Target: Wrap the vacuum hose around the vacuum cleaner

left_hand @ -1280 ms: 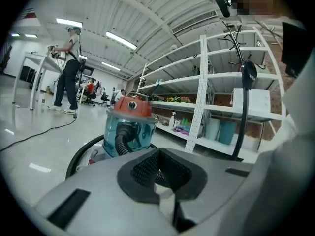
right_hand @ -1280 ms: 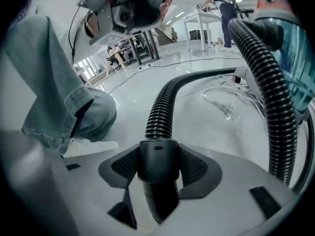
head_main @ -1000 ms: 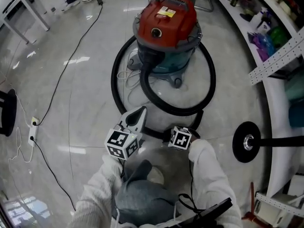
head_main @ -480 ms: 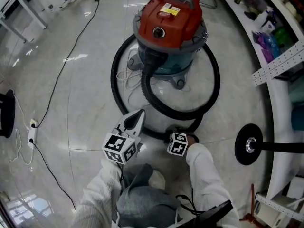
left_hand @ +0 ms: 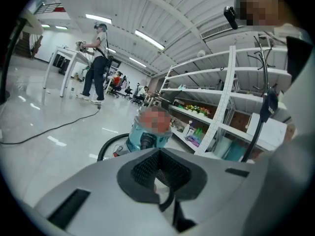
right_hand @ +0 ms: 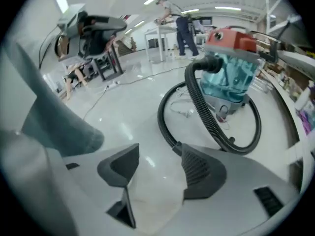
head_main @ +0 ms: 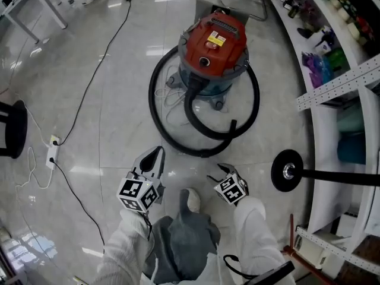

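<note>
The vacuum cleaner (head_main: 212,43), red lid over a teal drum, stands on the pale floor. Its black ribbed hose (head_main: 178,141) lies in loose loops around the base, with the free end (head_main: 233,125) resting on the floor by the drum. My left gripper (head_main: 151,161) hovers in front of the loops, shut with nothing in it (left_hand: 157,168). My right gripper (head_main: 218,172) hangs beside it, off the hose. Its jaws have just been opening and nothing is between them (right_hand: 160,151). The right gripper view shows the drum (right_hand: 231,58) and the hose (right_hand: 206,112) ahead.
A black cable (head_main: 89,88) and a white power strip (head_main: 52,153) lie at the left. A black stool (head_main: 12,129) stands at the far left. A round black stand base (head_main: 288,171) and shelving (head_main: 332,82) are at the right. A person (left_hand: 96,63) stands far off.
Both grippers have risen from the floor and the head view has pulled up and back. The right gripper has let go of the hose, which now lies by the drum.
</note>
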